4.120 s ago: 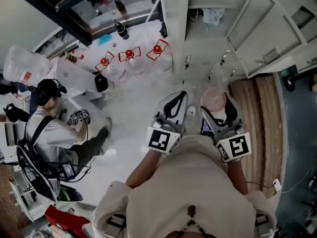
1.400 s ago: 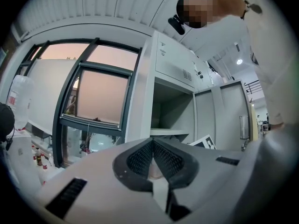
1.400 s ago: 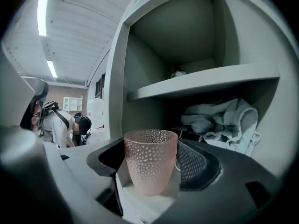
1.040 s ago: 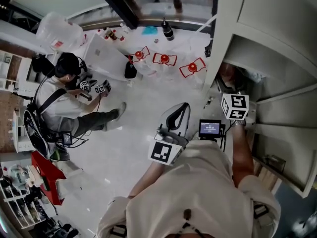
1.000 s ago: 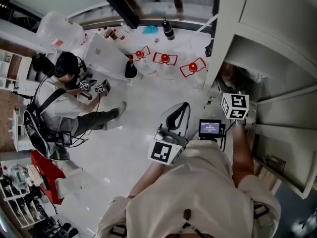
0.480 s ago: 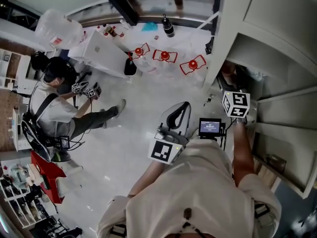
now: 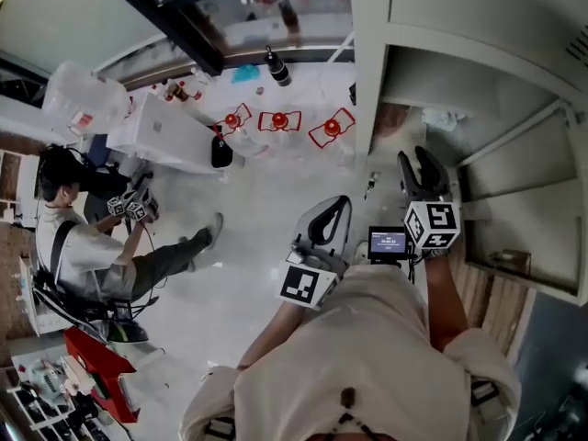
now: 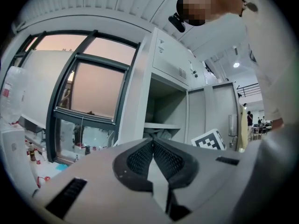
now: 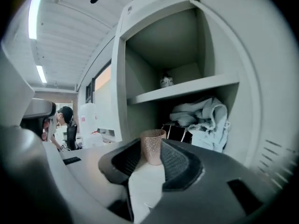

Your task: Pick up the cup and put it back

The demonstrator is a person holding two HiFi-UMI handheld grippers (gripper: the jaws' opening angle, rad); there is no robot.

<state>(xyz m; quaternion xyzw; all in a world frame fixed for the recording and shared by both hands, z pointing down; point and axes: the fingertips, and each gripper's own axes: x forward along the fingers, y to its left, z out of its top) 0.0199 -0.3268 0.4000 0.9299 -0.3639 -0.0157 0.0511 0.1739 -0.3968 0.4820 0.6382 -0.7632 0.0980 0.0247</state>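
Observation:
A pink glittery cup (image 9: 153, 145) stands upright on the lower shelf of an open white cabinet (image 7: 372, 81); in the head view the cup (image 7: 393, 118) is a pinkish patch inside the opening. My right gripper (image 9: 150, 149) points at it from just outside the cabinet. Its jaws are closing, and the cup shows past their tips, untouched. In the head view the right gripper (image 7: 418, 165) hangs below the shelf opening, apart from the cup. My left gripper (image 7: 329, 211) is held low in front of me, shut and holding nothing; the left gripper (image 8: 153, 142) shows its pads meeting.
A bundle of white cloth (image 9: 201, 118) lies on the same shelf, right of the cup. A small jar (image 9: 167, 81) stands on the shelf above. The cabinet door (image 7: 514, 200) hangs open on the right. A seated person (image 7: 83, 246) and red-topped stools (image 7: 278, 120) are to the left.
The right gripper has drawn back out of the cabinet toward me. The cup, held by it four seconds ago, now stands on the shelf. The left gripper has hardly moved.

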